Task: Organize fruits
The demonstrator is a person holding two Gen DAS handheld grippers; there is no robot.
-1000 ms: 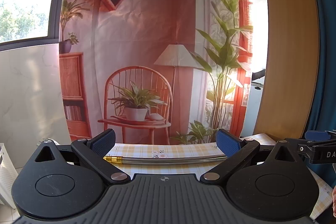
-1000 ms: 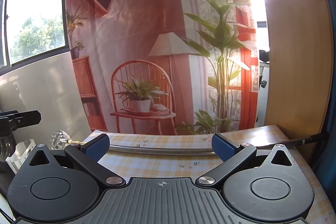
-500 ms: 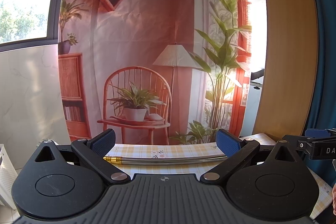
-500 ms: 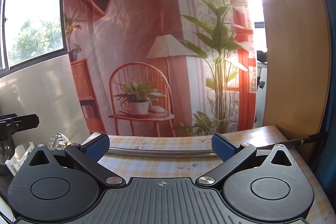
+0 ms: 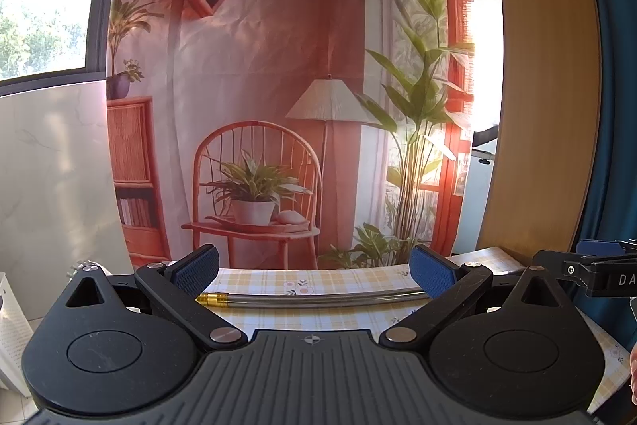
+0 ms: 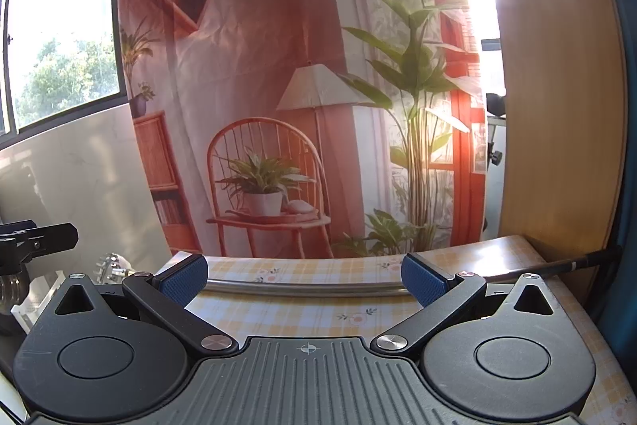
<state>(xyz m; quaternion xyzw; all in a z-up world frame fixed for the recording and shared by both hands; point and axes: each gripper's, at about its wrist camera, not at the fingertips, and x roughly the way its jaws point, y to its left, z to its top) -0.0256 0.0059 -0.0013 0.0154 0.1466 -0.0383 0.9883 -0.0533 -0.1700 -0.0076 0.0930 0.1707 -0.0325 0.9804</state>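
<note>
No fruit shows in either view. My left gripper (image 5: 314, 271) is open, its blue-padded fingers spread wide with nothing between them, held level above the yellow checked tablecloth (image 5: 350, 279). My right gripper (image 6: 304, 275) is open too and holds nothing, over the same tablecloth (image 6: 318, 313). Part of the right gripper (image 5: 597, 269) pokes into the left wrist view at the right edge. At the left edge of the right wrist view, part of the left gripper (image 6: 36, 239) shows.
A flexible metal hose (image 5: 318, 299) with a brass end lies across the table's far side, and it shows as the hose (image 6: 302, 287) in the right wrist view. Behind it hangs a printed backdrop (image 5: 278, 86). A white crate (image 5: 12, 325) stands at the left, a wooden panel (image 5: 537, 86) at the right.
Both grippers stay open. The right wrist view has shifted slightly, the left one hardly at all.
</note>
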